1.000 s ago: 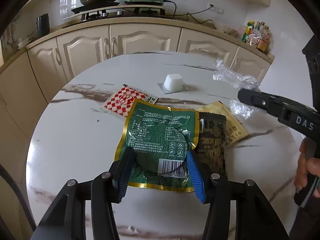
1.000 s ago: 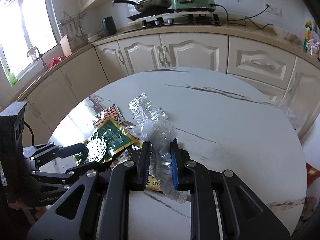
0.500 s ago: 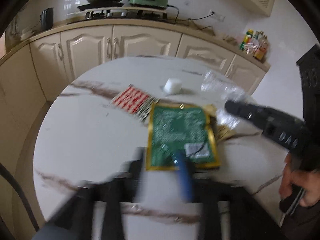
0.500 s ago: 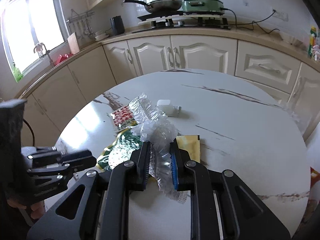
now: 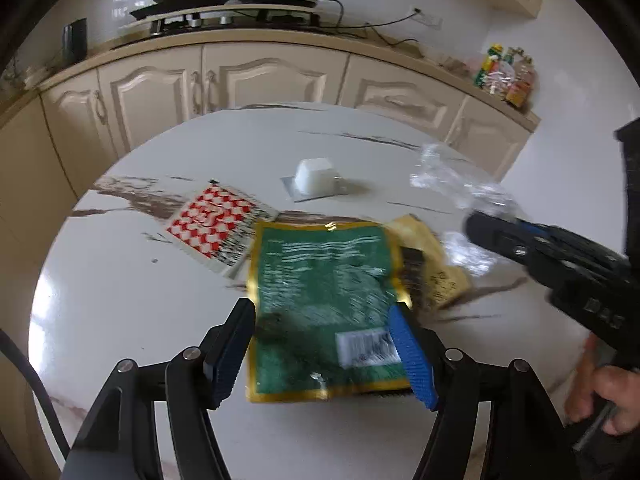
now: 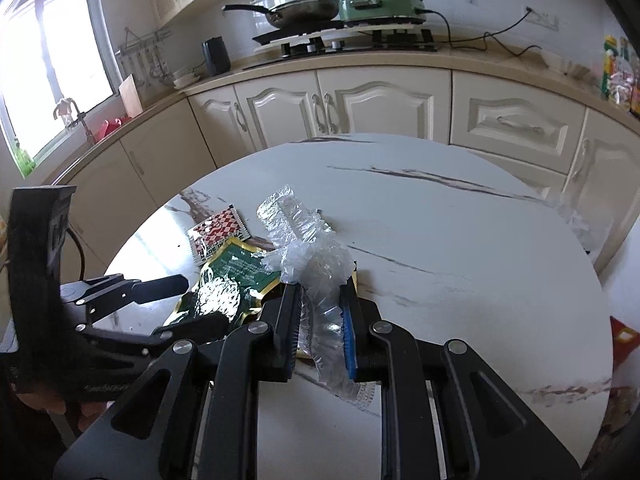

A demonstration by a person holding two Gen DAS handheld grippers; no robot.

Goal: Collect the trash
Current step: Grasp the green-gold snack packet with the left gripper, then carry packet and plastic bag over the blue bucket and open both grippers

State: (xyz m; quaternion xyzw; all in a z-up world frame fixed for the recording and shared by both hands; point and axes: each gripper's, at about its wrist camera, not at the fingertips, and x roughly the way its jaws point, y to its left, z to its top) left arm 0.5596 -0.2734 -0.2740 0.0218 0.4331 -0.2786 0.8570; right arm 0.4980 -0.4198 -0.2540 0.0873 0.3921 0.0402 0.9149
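A green gold-edged snack packet [image 5: 326,304] lies on the round marble table [image 5: 120,304], between the fingers of my open left gripper [image 5: 324,344]; contact cannot be told. It also shows in the right wrist view [image 6: 236,276]. Beside it lie a red-and-white checkered packet [image 5: 212,228], a yellow-and-black wrapper [image 5: 432,268] and a white plastic cup [image 5: 314,176]. My right gripper [image 6: 322,320] is shut on crumpled clear plastic wrap [image 6: 308,252], held above the table at the right [image 5: 452,176].
Cream kitchen cabinets [image 6: 360,108] curve behind the table, with a stove, a pan [image 6: 304,10] and a green cooker [image 6: 380,4] on the counter. Bottles and jars [image 5: 506,76] stand at the counter's right end. A window [image 6: 40,72] is at the left.
My left gripper has shifted over the green packet and stands open around its lower part. My right gripper has kept hold of the clear wrap and drifted slightly.
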